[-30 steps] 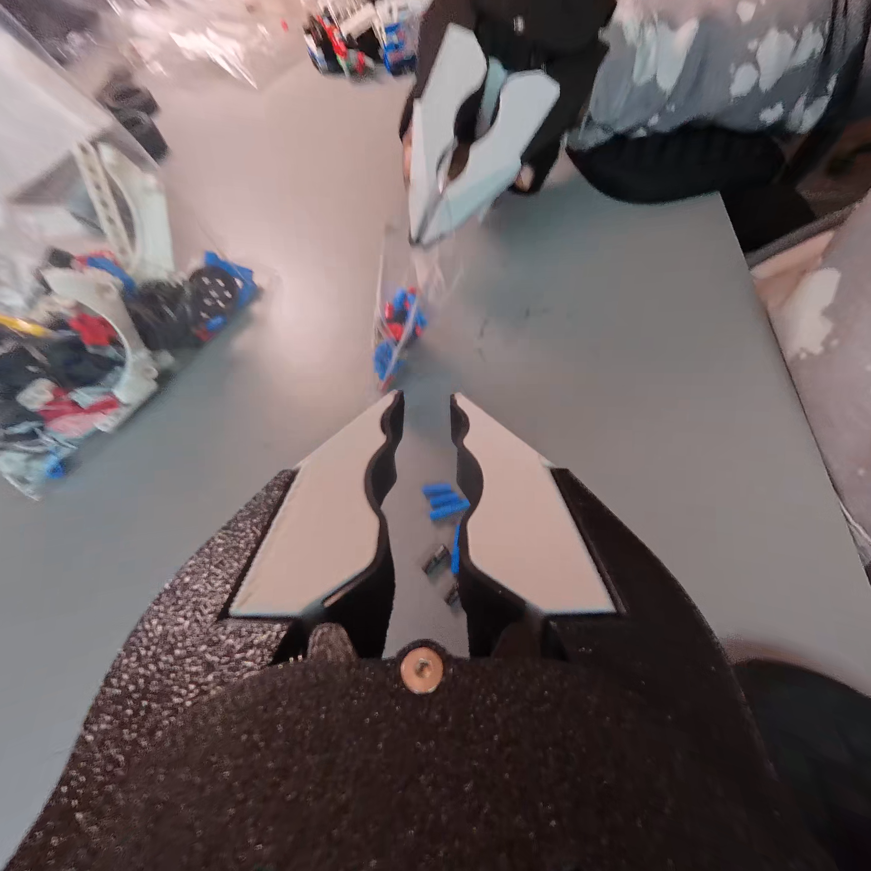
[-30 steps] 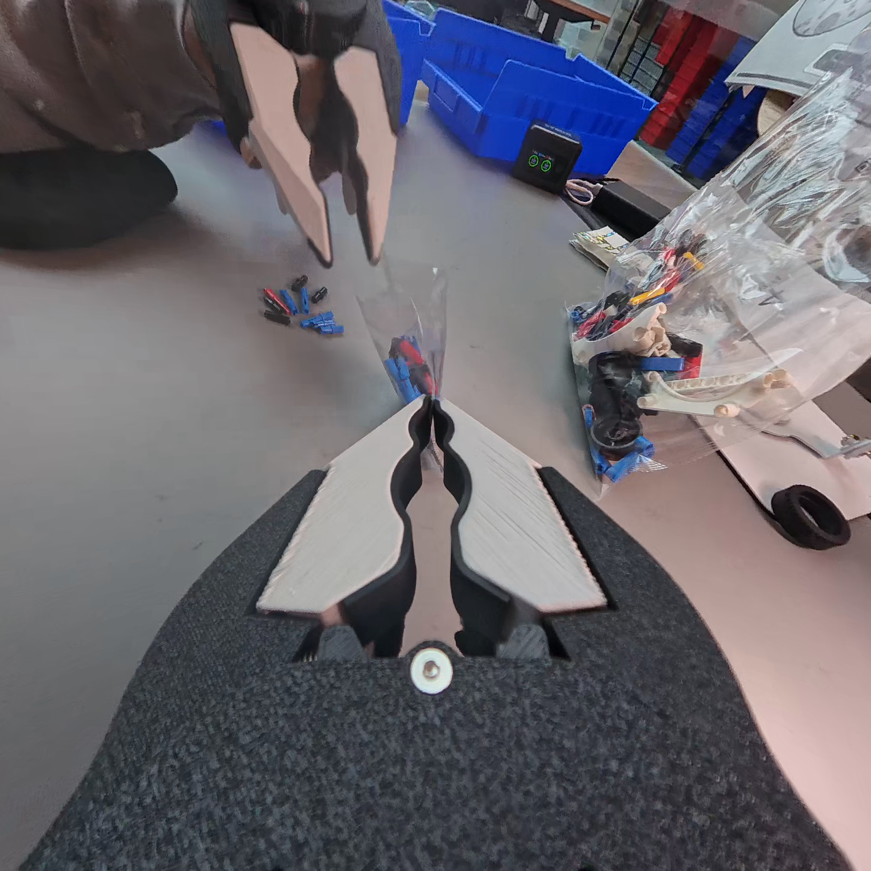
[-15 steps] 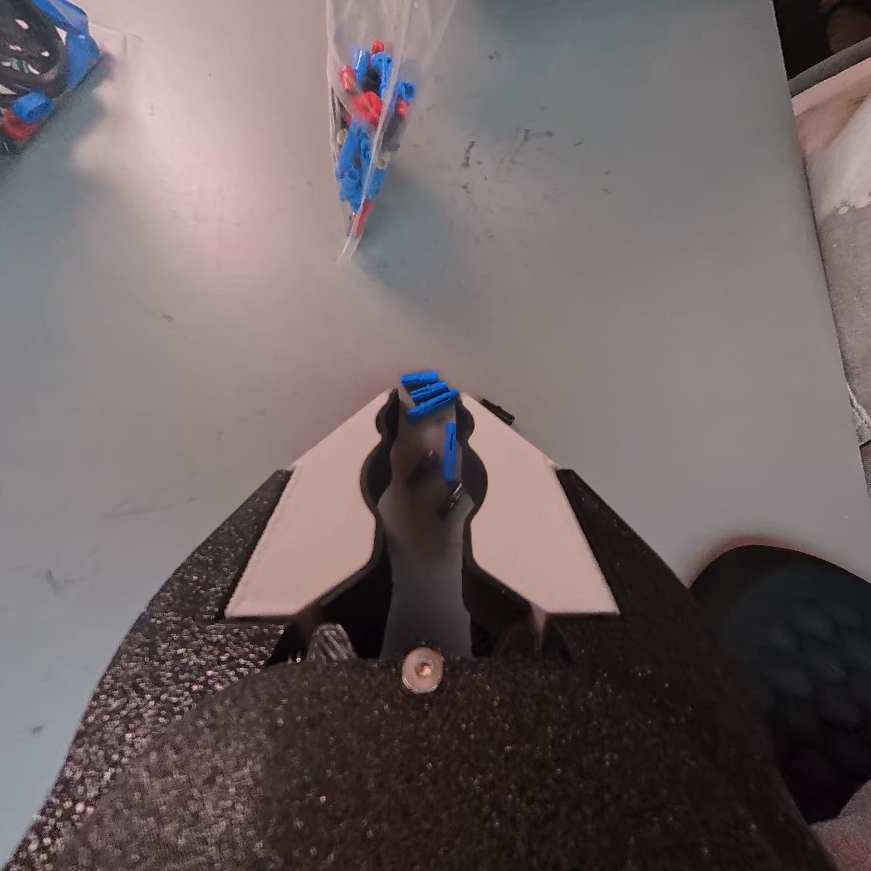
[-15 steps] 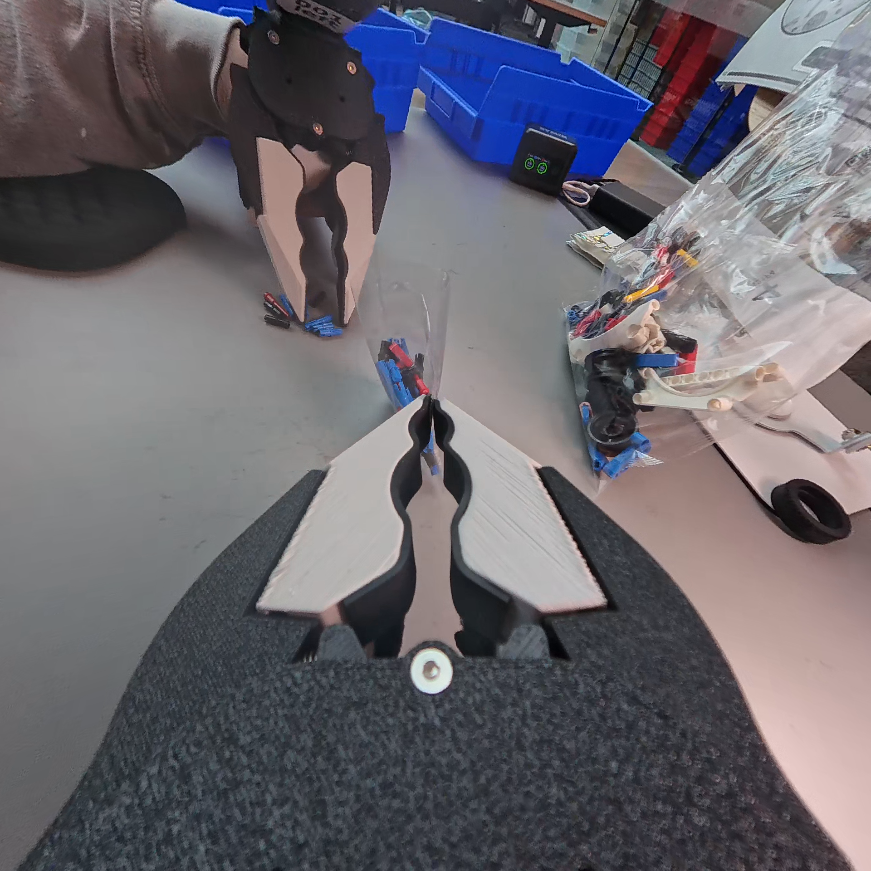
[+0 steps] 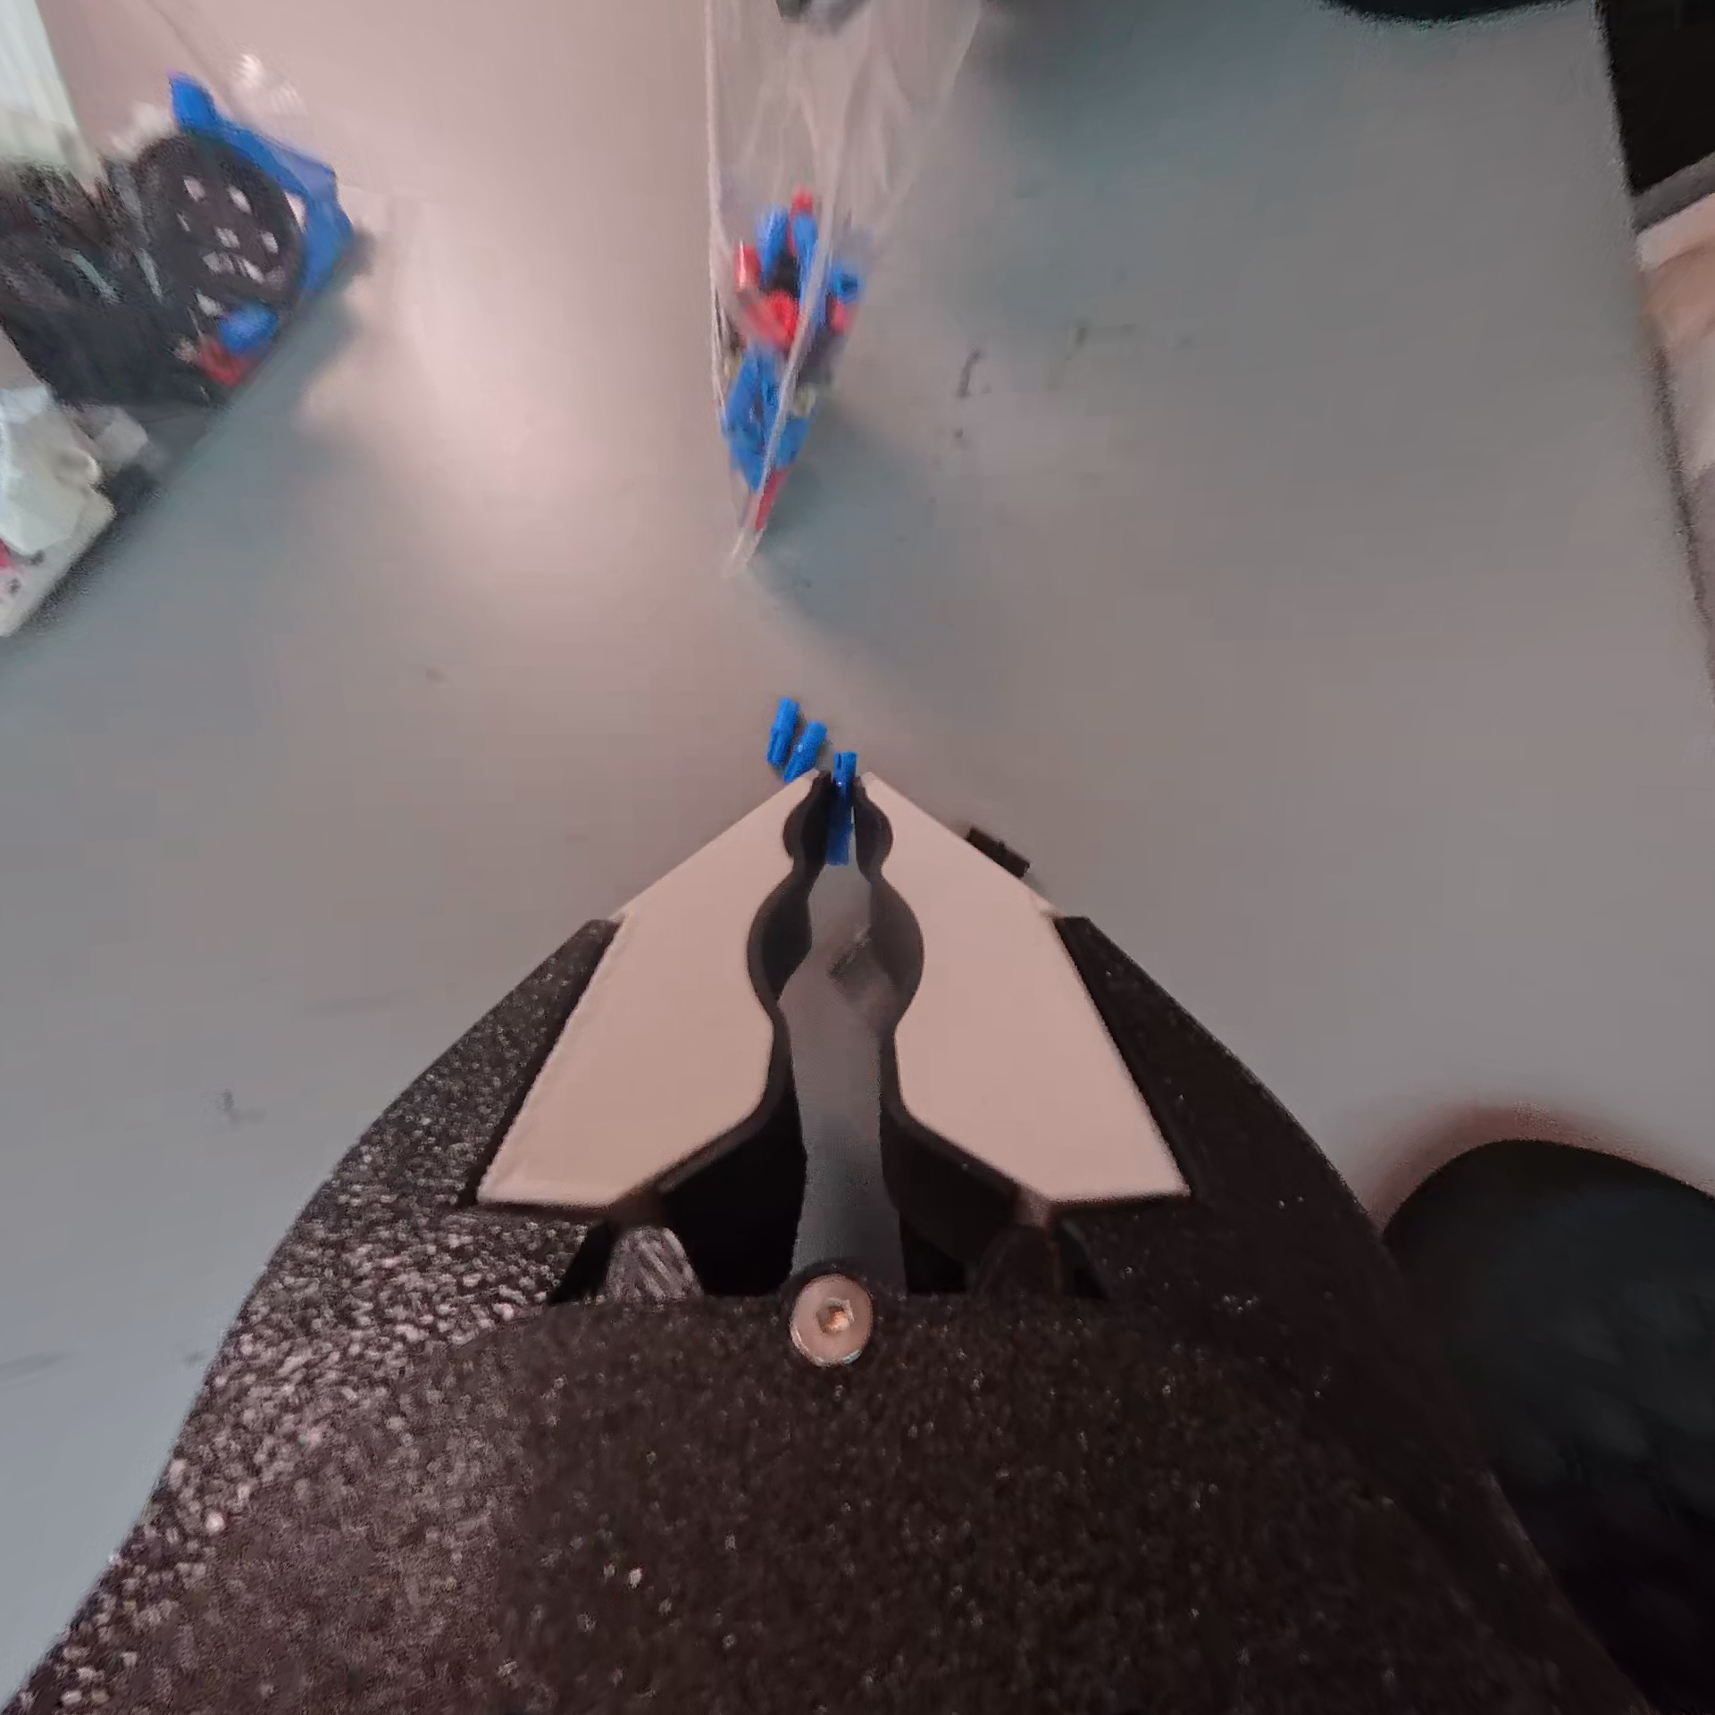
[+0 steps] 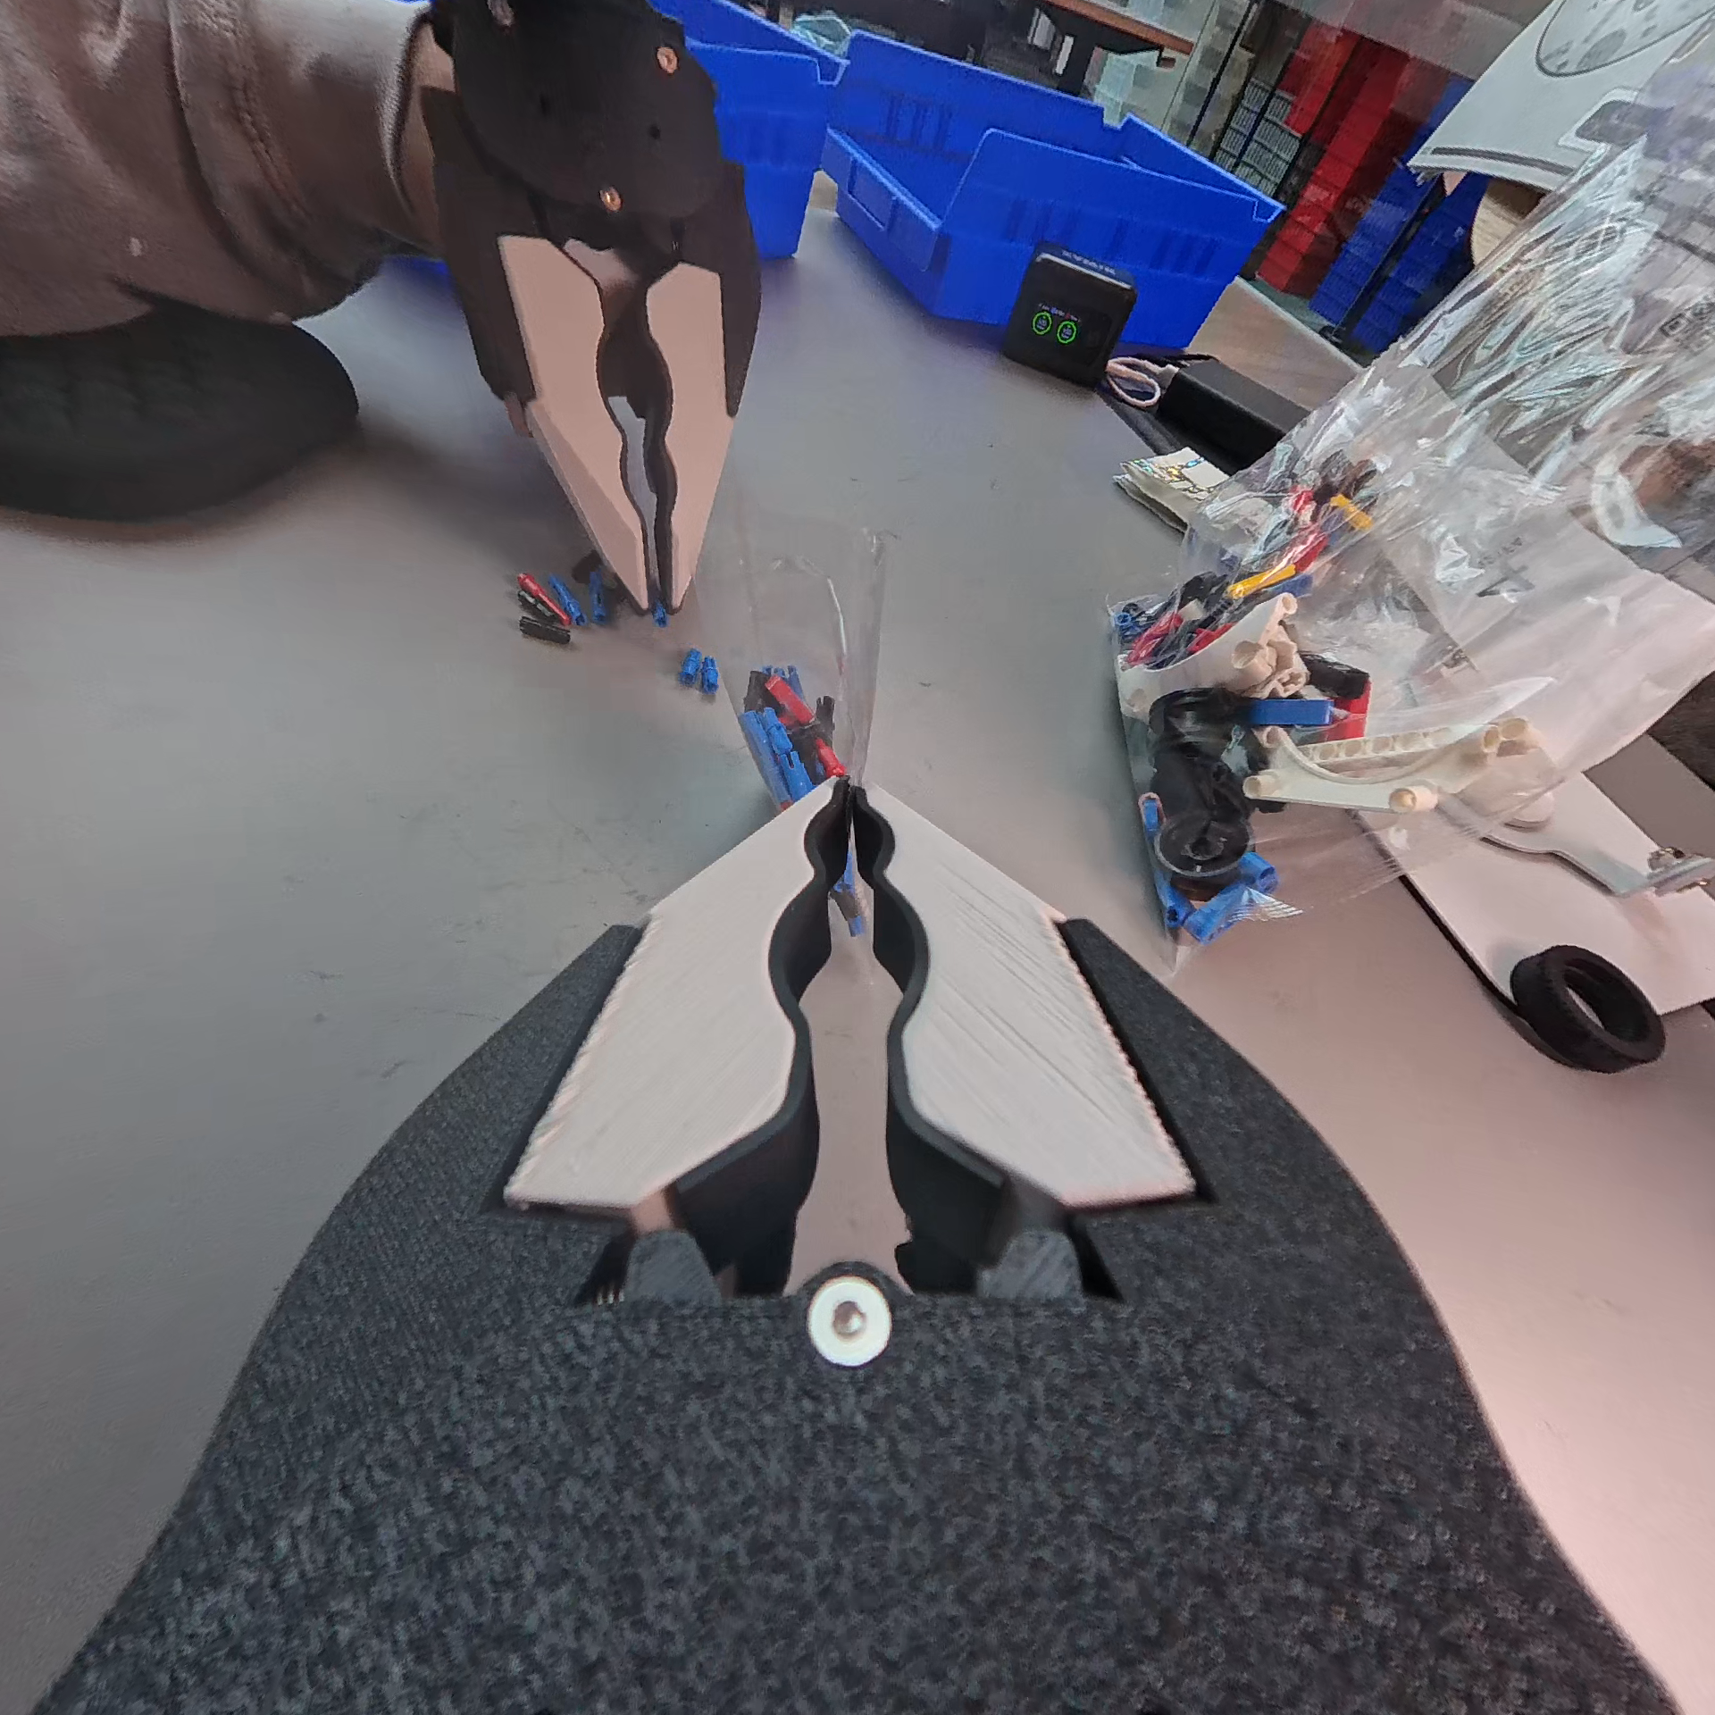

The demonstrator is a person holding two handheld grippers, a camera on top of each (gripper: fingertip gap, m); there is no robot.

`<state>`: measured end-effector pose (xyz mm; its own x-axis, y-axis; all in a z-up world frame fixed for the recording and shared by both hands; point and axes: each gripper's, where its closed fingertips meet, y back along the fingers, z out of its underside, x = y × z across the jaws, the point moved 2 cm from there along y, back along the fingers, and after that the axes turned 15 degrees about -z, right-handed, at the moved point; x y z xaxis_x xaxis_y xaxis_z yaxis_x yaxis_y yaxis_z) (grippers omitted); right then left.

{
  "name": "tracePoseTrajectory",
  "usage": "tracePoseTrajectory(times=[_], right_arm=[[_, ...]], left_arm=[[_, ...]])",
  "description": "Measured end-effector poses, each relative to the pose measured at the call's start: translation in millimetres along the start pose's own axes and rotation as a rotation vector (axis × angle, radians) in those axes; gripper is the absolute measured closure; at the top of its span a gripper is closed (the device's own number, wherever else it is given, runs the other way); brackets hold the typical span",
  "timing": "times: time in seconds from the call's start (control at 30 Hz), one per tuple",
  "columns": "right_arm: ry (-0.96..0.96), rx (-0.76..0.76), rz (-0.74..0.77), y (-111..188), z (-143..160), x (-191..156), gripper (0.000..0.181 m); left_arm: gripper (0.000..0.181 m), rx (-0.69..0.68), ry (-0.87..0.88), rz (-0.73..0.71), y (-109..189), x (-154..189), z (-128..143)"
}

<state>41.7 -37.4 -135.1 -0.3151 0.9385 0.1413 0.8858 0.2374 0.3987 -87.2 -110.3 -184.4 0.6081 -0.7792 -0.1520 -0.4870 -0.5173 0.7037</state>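
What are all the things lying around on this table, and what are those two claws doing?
Small clear bag: one, holds blue, red and black pins, table middle, pinched at its edge.
Loose pins: a small cluster, blue, red, black, beside the left tips.
Blue pin: one, clamped in the left tips.
Large clear bag: one, mixed white, black, blue, red parts, right side.
Black tyre: one, far right.
Blue bins: several, back edge.
Black device: one, green lights, before the bins.
Grey table: one.
Left hand-held gripper: shut on the blue pin.
Right hand-held gripper: shut on the small bag.
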Motion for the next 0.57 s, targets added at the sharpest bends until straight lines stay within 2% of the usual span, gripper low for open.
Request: tracePoseTrajectory(times=[0.03, 0.17, 0.2, 0.27, 0.37, 0.47, 0.57], right_arm=[[0.0, 0.001, 0.0, -0.2, -0.4, 0.0, 0.181], [-0.002, 0.005, -0.003, -3.5, -2.6, -1.0, 0.181], [-0.001, 0.003, -0.005, -5.1, -3.0, -2.0, 0.181], [0.004, -0.002, -0.01, -8.3, -3.4, -4.0, 0.181], [0.007, -0.007, -0.011, -9.7, -3.6, -5.7, 0.181], [0.0, -0.003, -0.005, -7.2, -2.9, -4.0, 0.181], [-0.01, -0.002, 0.002, -5.0, -1.9, -0.7, 0.181]], left_arm=[[0.177, 0.058, 0.005, -0.002, 4.7, 0.6, -12.2], [0.177, 0.386, -0.005, -0.051, 33.5, 9.7, -86.9], [0.177, 0.436, -0.011, -0.065, 37.3, 13.3, -101.9], [0.176, 0.454, -0.03, -0.12, 31.9, 15.1, -118.5], [0.166, 0.415, -0.033, -0.17, 14.8, 11.1, -119.8], [0.157, 0.441, 0.036, -0.188, 17.2, -1.6, -114.8], [0.156, 0.409, 0.085, -0.164, 21.6, -15.8, -92.0]])
